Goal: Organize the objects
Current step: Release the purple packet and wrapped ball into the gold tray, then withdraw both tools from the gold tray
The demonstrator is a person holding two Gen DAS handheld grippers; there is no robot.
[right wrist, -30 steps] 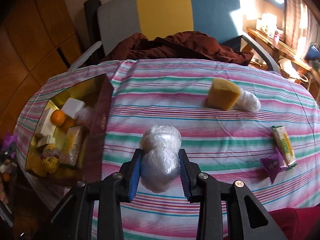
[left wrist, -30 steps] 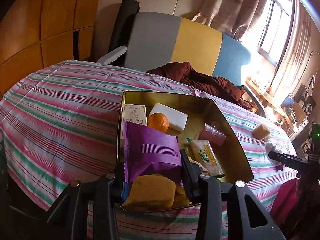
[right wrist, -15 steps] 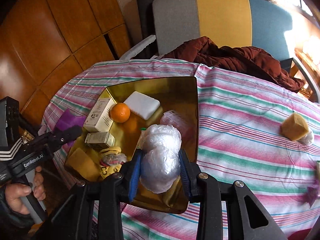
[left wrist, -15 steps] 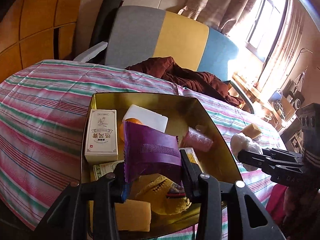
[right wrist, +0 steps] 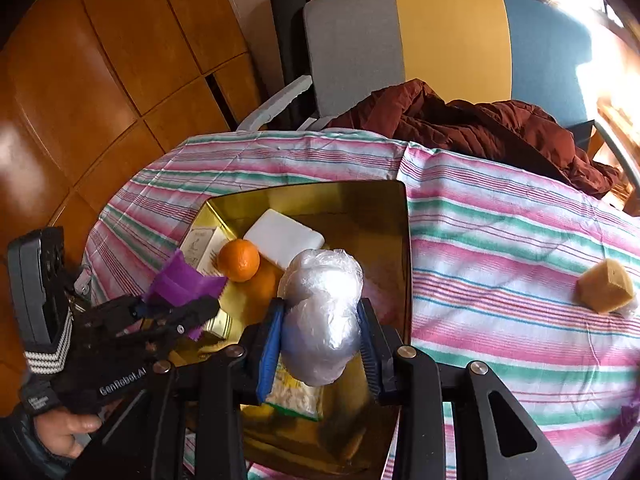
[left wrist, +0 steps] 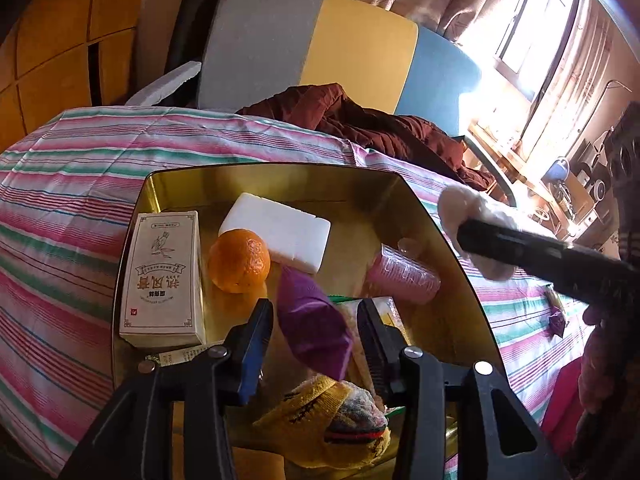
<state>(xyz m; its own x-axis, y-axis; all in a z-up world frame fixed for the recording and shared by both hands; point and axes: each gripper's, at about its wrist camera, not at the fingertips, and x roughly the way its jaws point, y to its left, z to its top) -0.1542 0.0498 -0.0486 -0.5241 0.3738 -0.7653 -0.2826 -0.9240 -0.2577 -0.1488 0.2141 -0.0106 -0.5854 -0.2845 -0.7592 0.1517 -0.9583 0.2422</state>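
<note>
While over gold tin [left wrist: 460, 264] | left jaws spread, purple packet [left wrist: 312, 332] loose | right jaws pinch plastic bundle [right wrist: 324, 312]

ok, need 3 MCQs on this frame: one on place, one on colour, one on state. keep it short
1. Where does the orange lie?
A. On the striped tablecloth
B. In the gold tin, between the white box and the white block
C. On the chair

2. What colour is the packet between the left gripper's jaws?
A. Green
B. Red
C. Purple

3. What is the right gripper doing?
A. Shut on the clear plastic bundle over the tin
B. Open over bare cloth
C. Shut on the sponge cube

Answers:
1 B: the left wrist view shows it on the floor of the gold tin, with the white box on one side and the white block on the other.
2 C: the packet is plainly purple in both views.
3 A: its jaws press both sides of the clear plastic bundle; the sponge cube sits apart on the tablecloth.
</note>
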